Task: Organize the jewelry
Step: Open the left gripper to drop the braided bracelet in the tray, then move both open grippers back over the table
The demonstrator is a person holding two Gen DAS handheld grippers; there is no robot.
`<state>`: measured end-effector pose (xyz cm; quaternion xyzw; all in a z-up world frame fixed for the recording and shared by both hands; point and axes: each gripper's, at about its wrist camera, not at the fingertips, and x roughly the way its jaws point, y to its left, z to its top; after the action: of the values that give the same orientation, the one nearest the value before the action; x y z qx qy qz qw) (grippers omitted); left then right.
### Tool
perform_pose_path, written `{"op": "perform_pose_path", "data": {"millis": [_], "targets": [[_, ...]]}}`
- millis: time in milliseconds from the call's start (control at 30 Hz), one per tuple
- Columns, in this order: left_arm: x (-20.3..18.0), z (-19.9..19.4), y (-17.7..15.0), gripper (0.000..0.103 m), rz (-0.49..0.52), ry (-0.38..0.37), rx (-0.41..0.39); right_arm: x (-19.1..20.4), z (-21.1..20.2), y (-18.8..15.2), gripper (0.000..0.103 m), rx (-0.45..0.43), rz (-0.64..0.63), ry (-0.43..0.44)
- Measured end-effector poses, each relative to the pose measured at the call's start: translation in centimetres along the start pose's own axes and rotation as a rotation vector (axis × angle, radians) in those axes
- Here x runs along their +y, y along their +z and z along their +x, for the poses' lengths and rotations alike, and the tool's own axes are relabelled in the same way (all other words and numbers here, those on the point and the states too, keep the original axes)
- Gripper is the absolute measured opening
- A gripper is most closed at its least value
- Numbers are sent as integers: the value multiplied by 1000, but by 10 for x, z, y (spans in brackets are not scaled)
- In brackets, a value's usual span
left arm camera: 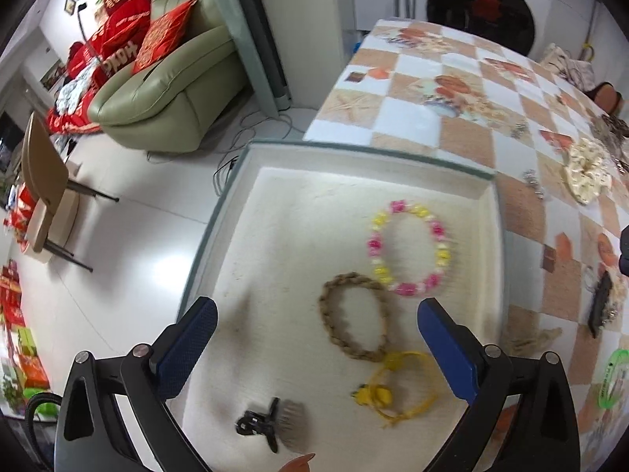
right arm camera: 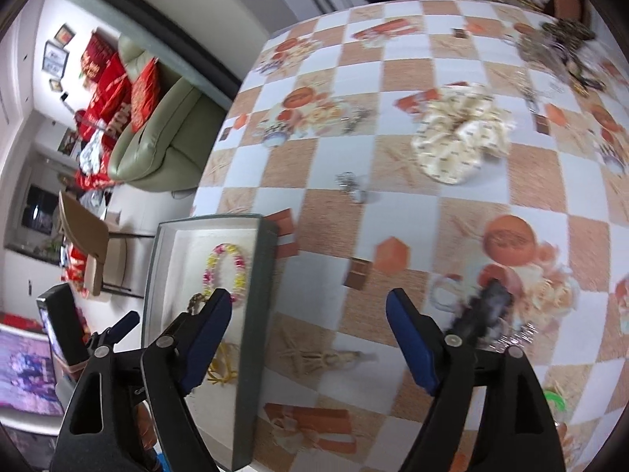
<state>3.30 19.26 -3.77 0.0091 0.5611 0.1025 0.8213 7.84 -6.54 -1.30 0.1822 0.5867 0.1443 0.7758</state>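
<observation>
A white-lined tray with a grey rim (left arm camera: pixel 354 148) sits at the table's left edge; it also shows in the right wrist view (right arm camera: pixel 257 275). In it lie a pink and yellow bead bracelet (left arm camera: pixel 409 253), a braided tan band (left arm camera: pixel 354 326), a yellow cord bracelet (left arm camera: pixel 397 389) and a black hair clip (left arm camera: pixel 269 423). My left gripper (left arm camera: pixel 318 348) is open and empty, hovering over the tray. My right gripper (right arm camera: pixel 310 338) is open and empty above the checkered tablecloth, right of the tray. A dark hair clip (right arm camera: pixel 481 312) lies beside its right finger.
A cream scrunchie (right arm camera: pixel 460 137), a small silver piece (right arm camera: pixel 350 185), a green bracelet (left arm camera: pixel 611 377) and a pile of dark jewelry (right arm camera: pixel 558 43) lie on the tablecloth. A green sofa (left arm camera: pixel 169 86) and a chair (left arm camera: pixel 43 192) stand left of the table.
</observation>
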Motion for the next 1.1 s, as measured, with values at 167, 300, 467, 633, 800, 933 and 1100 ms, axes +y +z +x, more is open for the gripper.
{"op": "perform_pose_path", "data": {"millis": [167,300,467,633,800,933,1100], "targets": [[-24,-17,5,103,38,-31,-29,-31,-18,-3,88,-31,62,-27],[-48,-29,13,103,73,-74,-52,-58,-33,-4,88,-49,109,-55],[-80,-37,25,103,114,-145,-61,-94,-50,-10,88,-64,159,-102],[-119,-41,33,103,178,-197,-70,-125,-61,-16,88,-69,207,-143],[-147,-42,39,103,213,-239,-68,-150,-72,-29,88,-61,246,-180],[-168,-39,43,103,244,-257,-67,-165,-77,-45,88,-37,258,-205],[-194,-32,48,103,263,-285,-55,-177,-78,-67,88,-1,258,-237]]}}
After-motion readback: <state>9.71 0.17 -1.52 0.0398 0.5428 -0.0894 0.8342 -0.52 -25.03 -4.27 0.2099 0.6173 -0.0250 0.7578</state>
